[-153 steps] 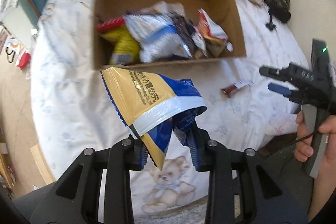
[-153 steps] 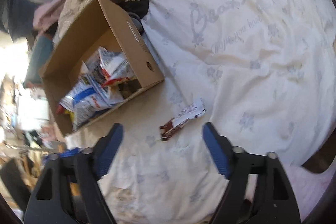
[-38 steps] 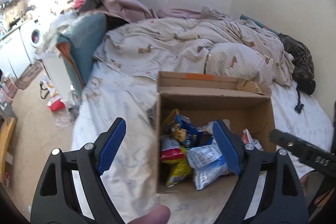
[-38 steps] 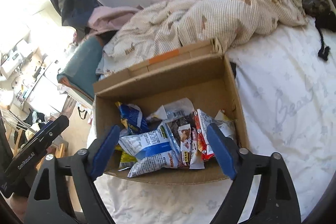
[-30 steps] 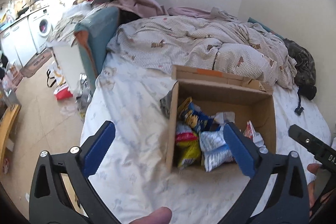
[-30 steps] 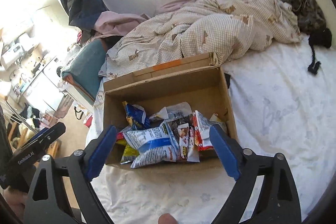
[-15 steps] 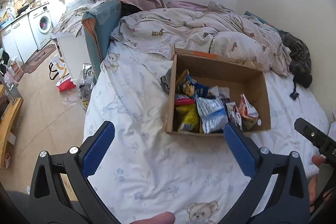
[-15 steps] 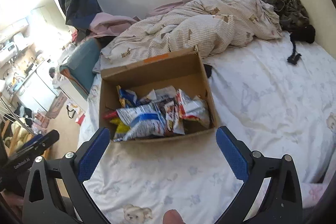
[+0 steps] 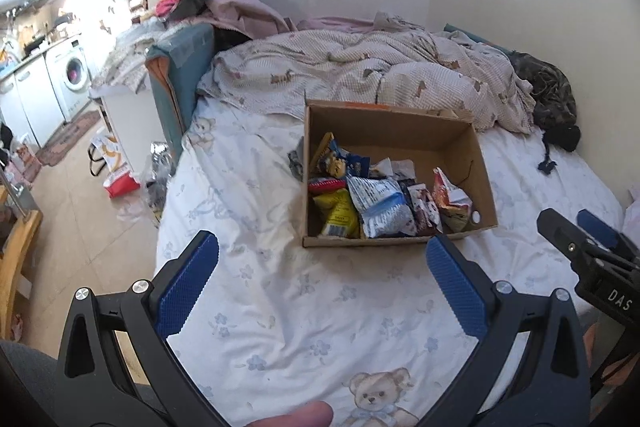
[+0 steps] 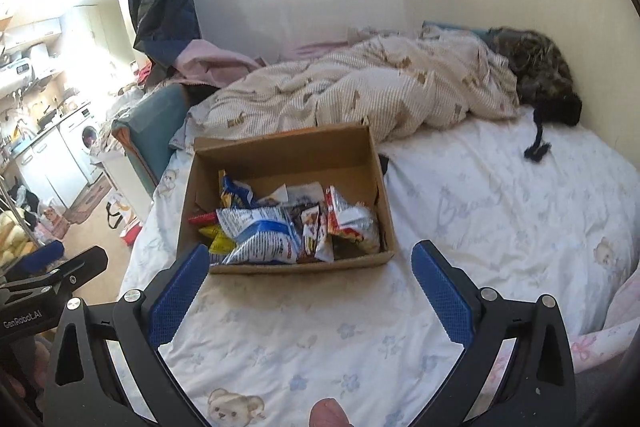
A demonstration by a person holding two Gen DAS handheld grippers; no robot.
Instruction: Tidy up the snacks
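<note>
An open cardboard box [image 9: 476,155] [image 10: 280,149] sits on a white bear-print bed sheet [image 9: 304,303] [image 10: 500,211]. Inside lie several snack packets: a white-and-blue bag [image 9: 382,211] [image 10: 260,231], a yellow pack [image 9: 338,215], a red-and-white pack [image 10: 350,219] and a blue-and-yellow bag [image 9: 340,163]. My left gripper [image 9: 322,265] is open and empty, held back over the sheet in front of the box. My right gripper [image 10: 310,267] is also wide open with nothing between its blue pads [image 10: 440,291], just short of the box's near wall.
A crumpled beige duvet [image 9: 360,75] [image 10: 360,87] lies behind the box, with a dark garment [image 9: 552,95] at the back right by the wall. Left of the bed are a teal cushion [image 9: 180,67], floor clutter [image 9: 120,183] and a washing machine [image 9: 74,75].
Both grippers have drawn back from the box, which now looks smaller and farther. More sheet shows in front. Five seconds ago the left gripper held a blue-and-yellow bag; now it is empty.
</note>
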